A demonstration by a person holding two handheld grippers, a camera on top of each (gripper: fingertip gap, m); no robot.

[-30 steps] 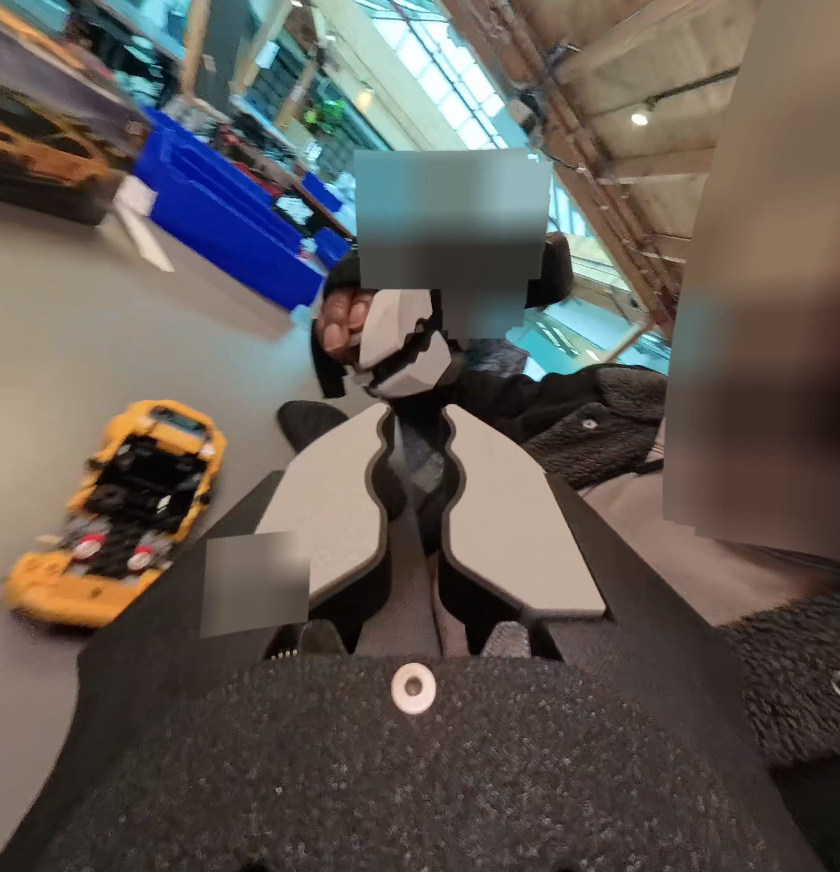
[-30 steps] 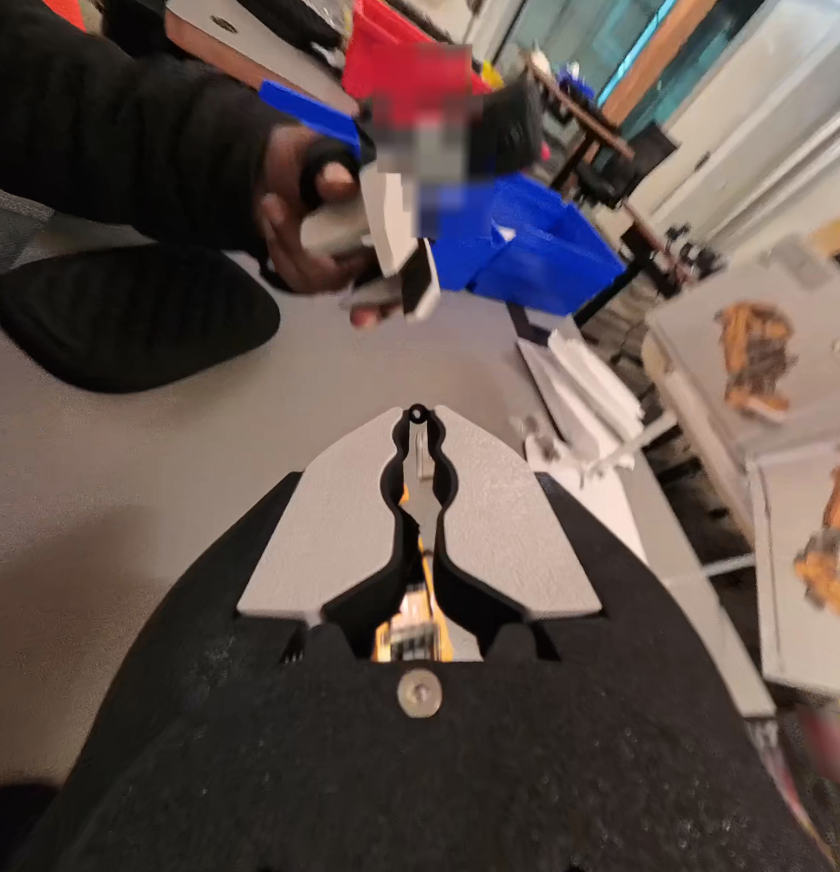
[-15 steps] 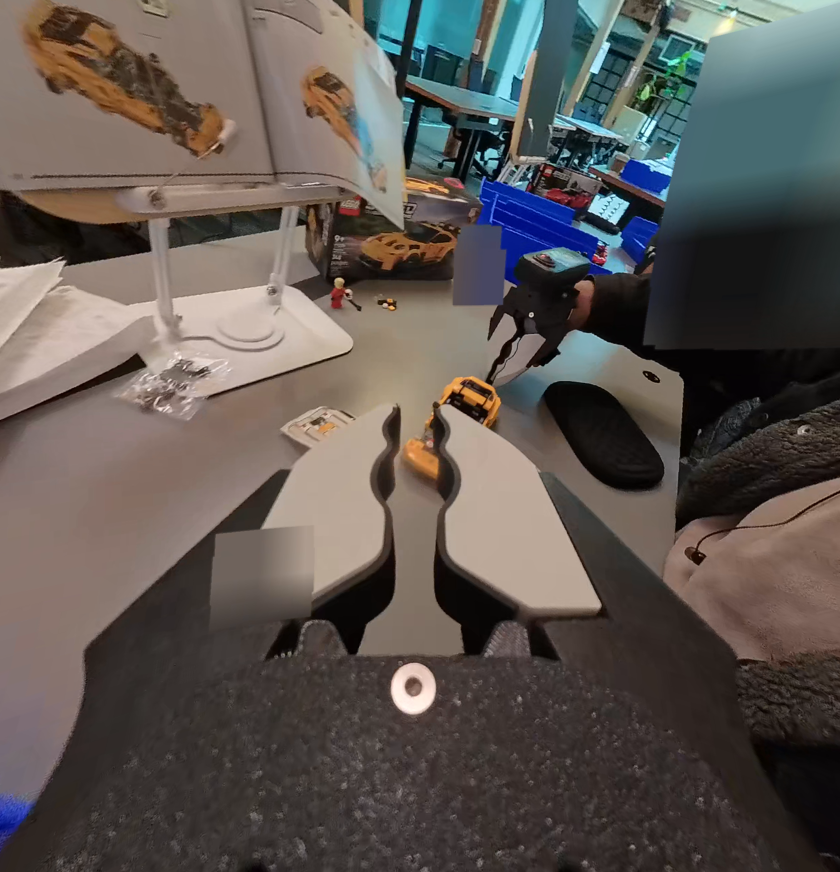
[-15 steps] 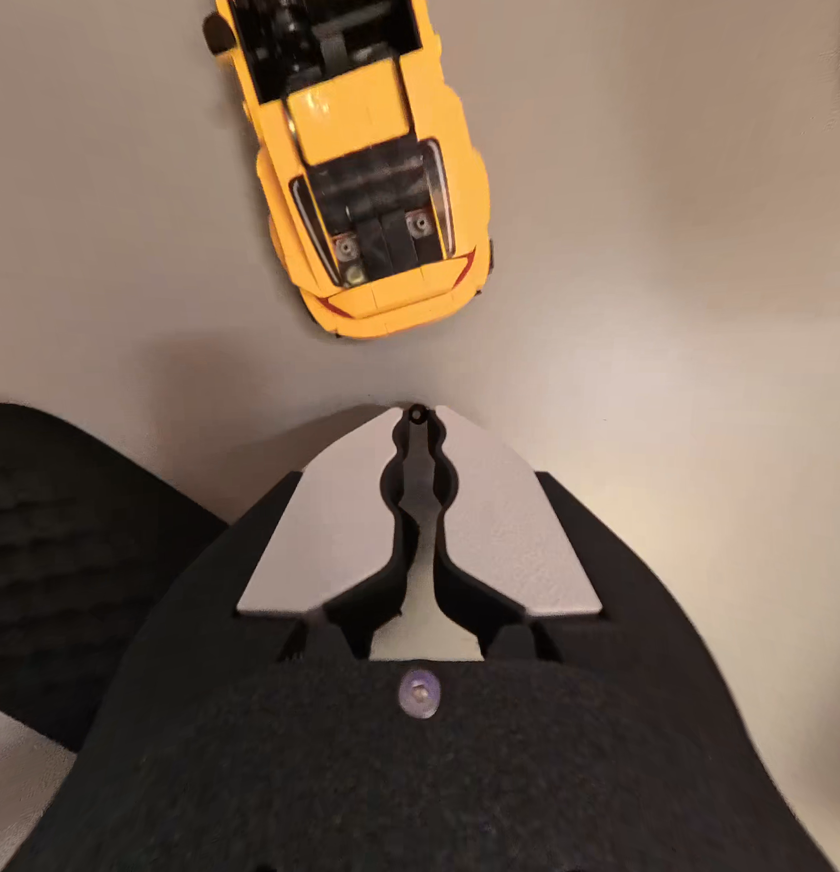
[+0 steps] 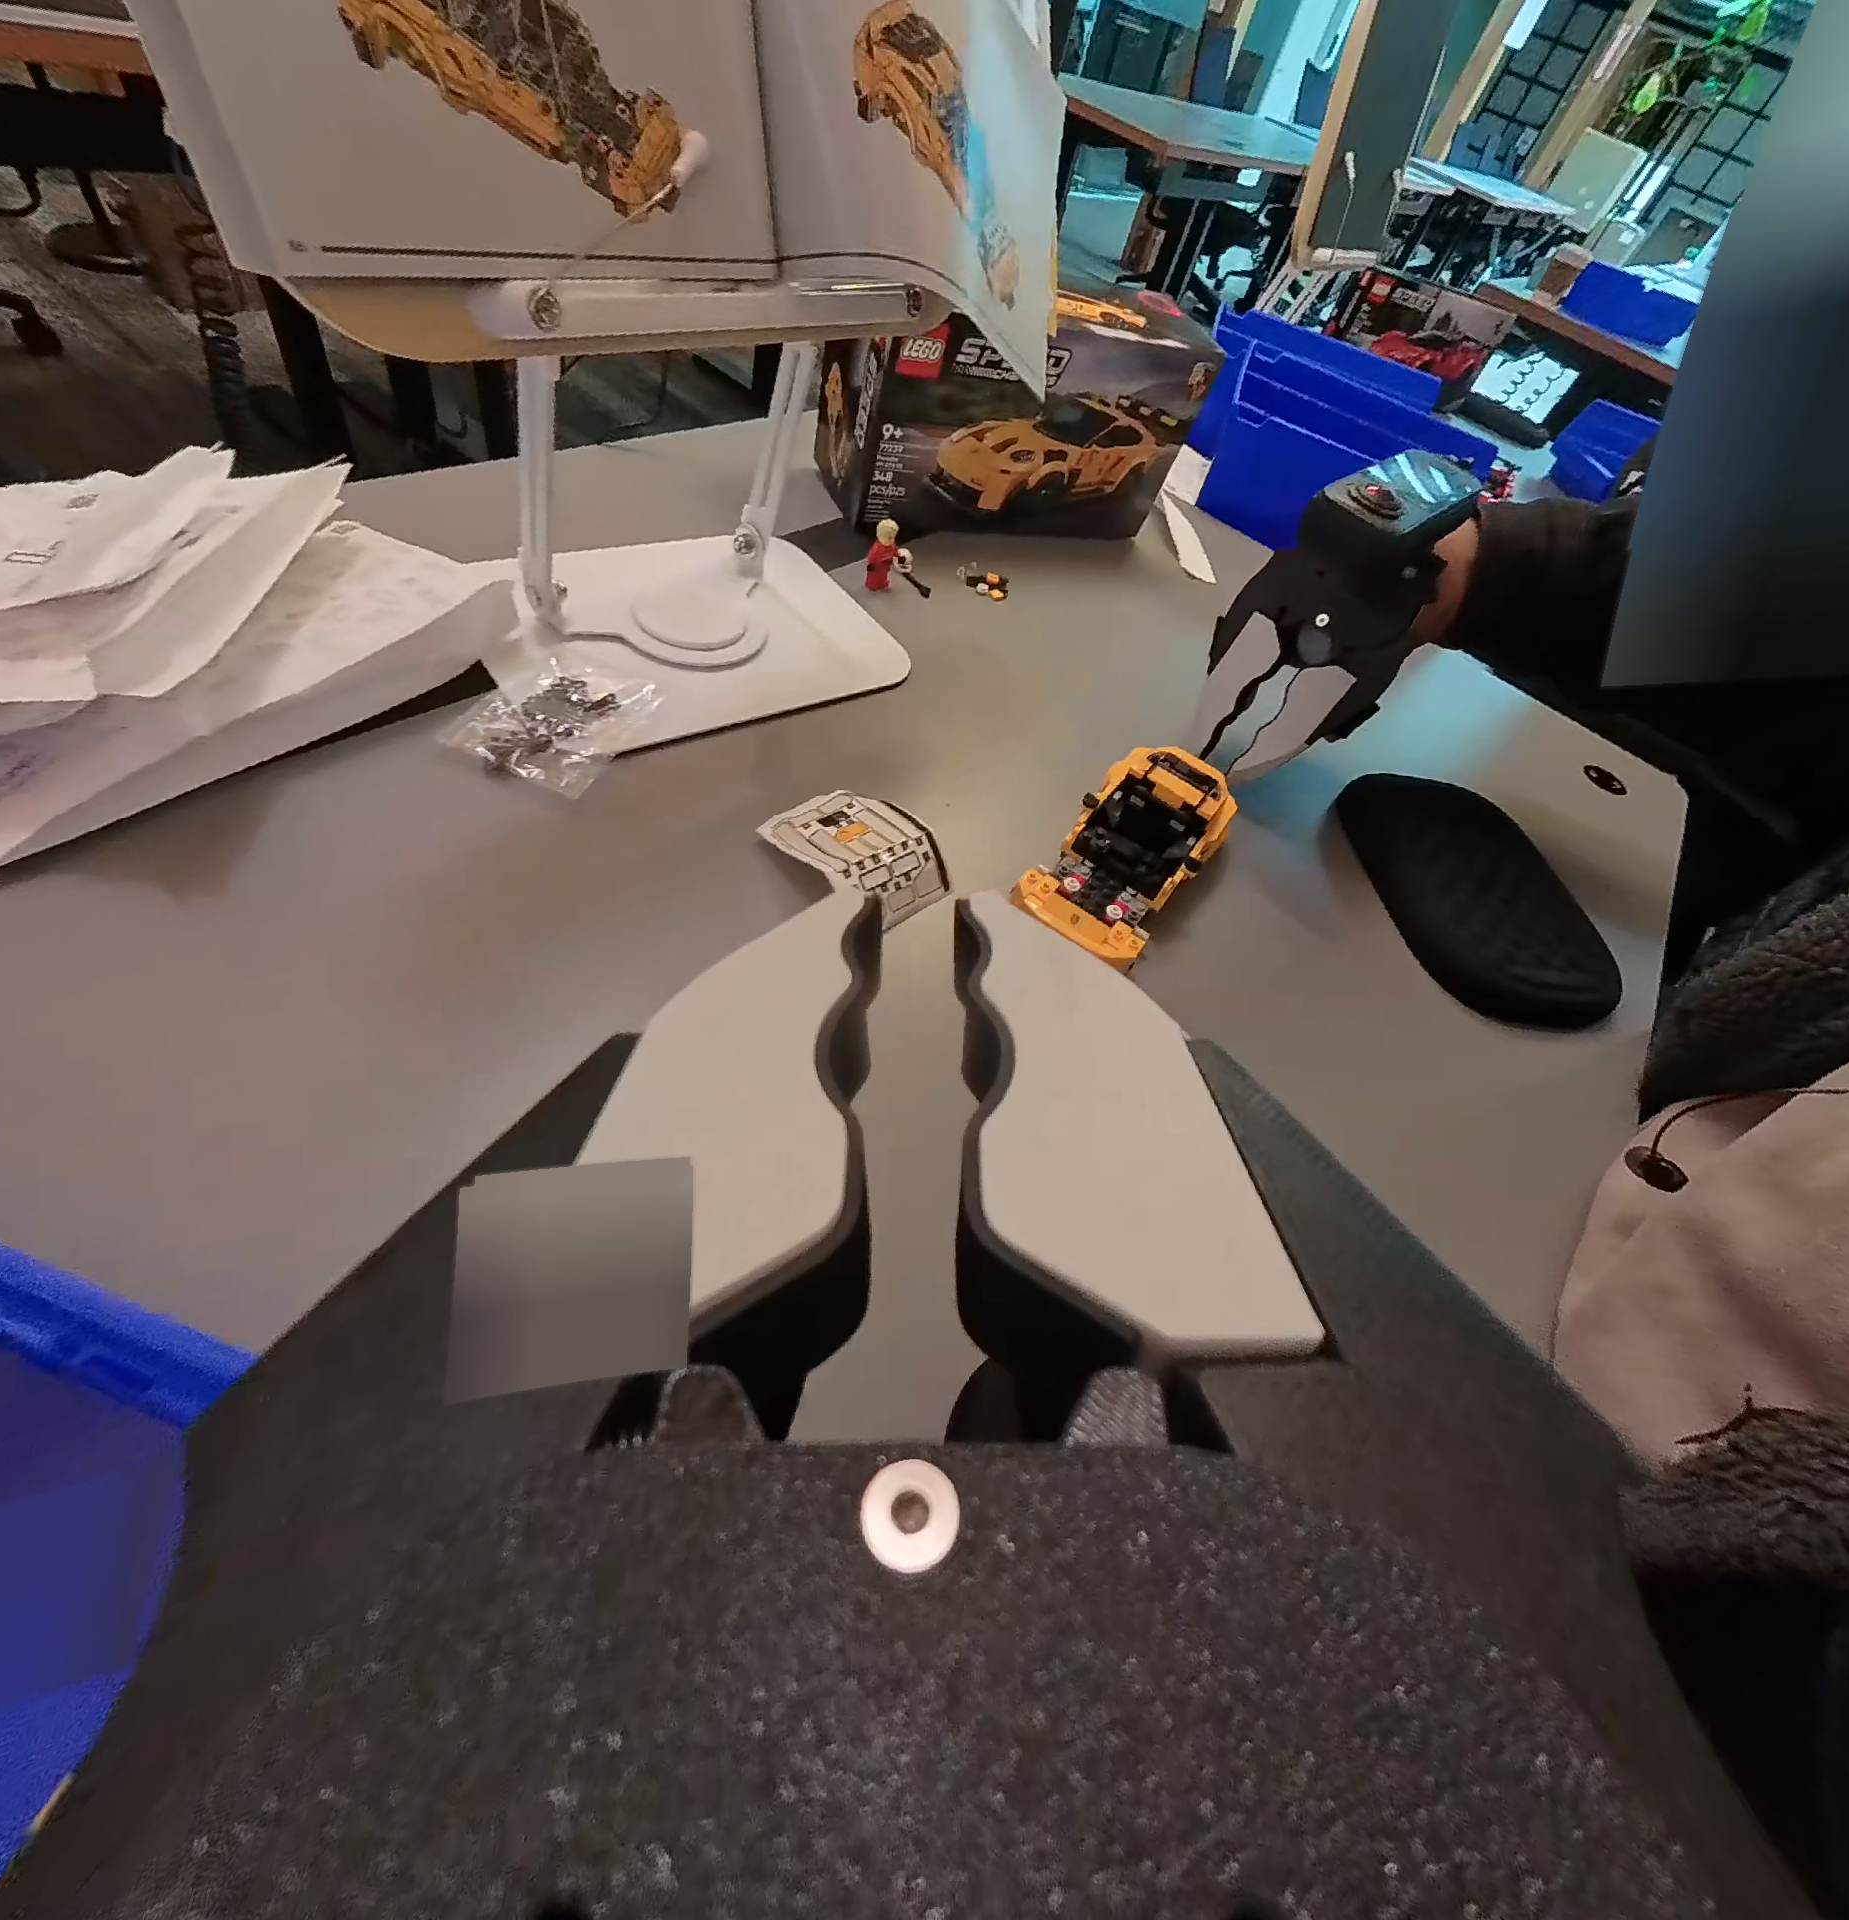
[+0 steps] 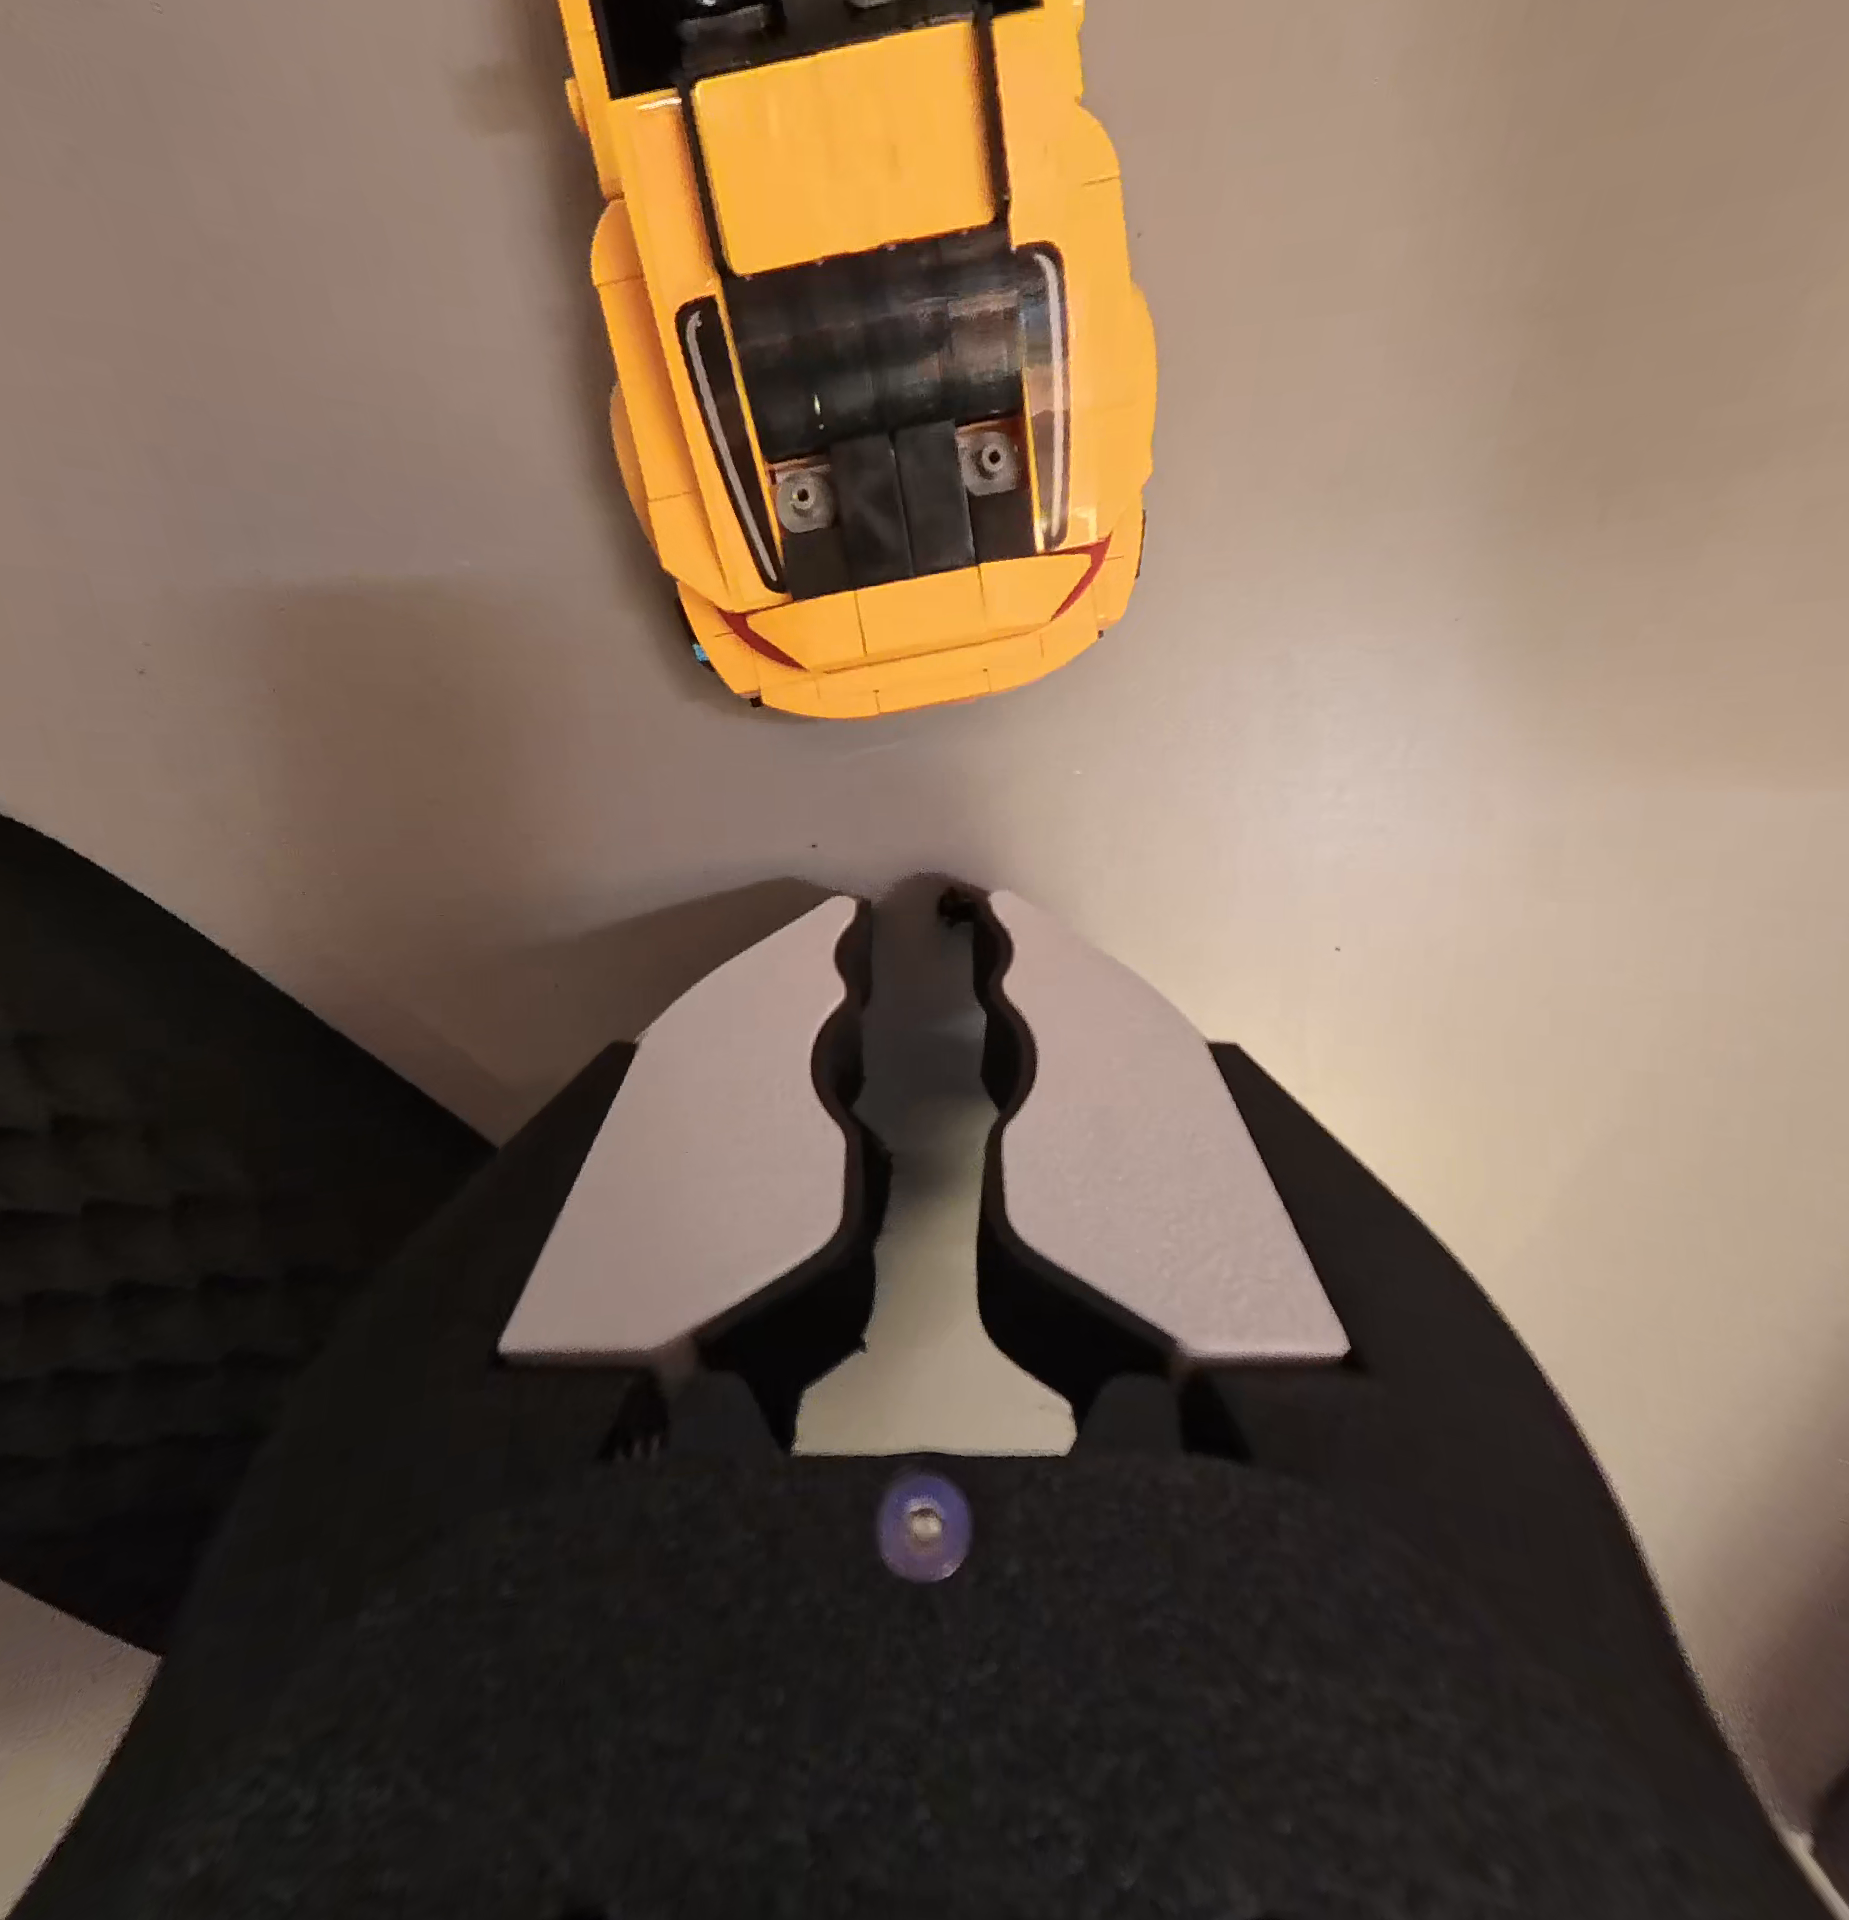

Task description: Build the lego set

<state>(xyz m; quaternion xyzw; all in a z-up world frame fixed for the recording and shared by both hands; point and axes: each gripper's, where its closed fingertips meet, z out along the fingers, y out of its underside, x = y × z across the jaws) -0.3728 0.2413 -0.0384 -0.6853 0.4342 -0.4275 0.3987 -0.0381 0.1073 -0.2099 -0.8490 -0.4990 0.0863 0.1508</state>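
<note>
A yellow and black lego car (image 5: pixel 1138 842) stands on the grey table (image 5: pixel 328 987), its cabin uncovered. My left gripper (image 5: pixel 915 914) is open and empty, hovering just short of the car, which sits to its right. My right gripper (image 5: pixel 1247 738) points down at the car's far end. In the right wrist view the car (image 6: pixel 868 416) lies just beyond my right gripper (image 6: pixel 922 904), whose jaws stand slightly apart. A tiny black piece (image 6: pixel 951 906) shows at the inner edge of its right fingertip. A sticker sheet (image 5: pixel 858 842) lies left of the car.
A booklet stand (image 5: pixel 691 623) holds open instructions (image 5: pixel 546 135). Near it are a bag of small parts (image 5: pixel 551 717), paper bags (image 5: pixel 120 623), a red minifigure (image 5: pixel 880 556) and the set's box (image 5: pixel 1013 436). A black wrist rest (image 5: pixel 1471 894) lies right of the car. A blue bin (image 5: pixel 26 1455) is at lower left. The gap from one gripper's tips to the other's is roughly 40 centimetres.
The left view swung from the person down to the table. The right gripper swung down over the car's end, and its jaws have parted slightly from the tiny black piece.
</note>
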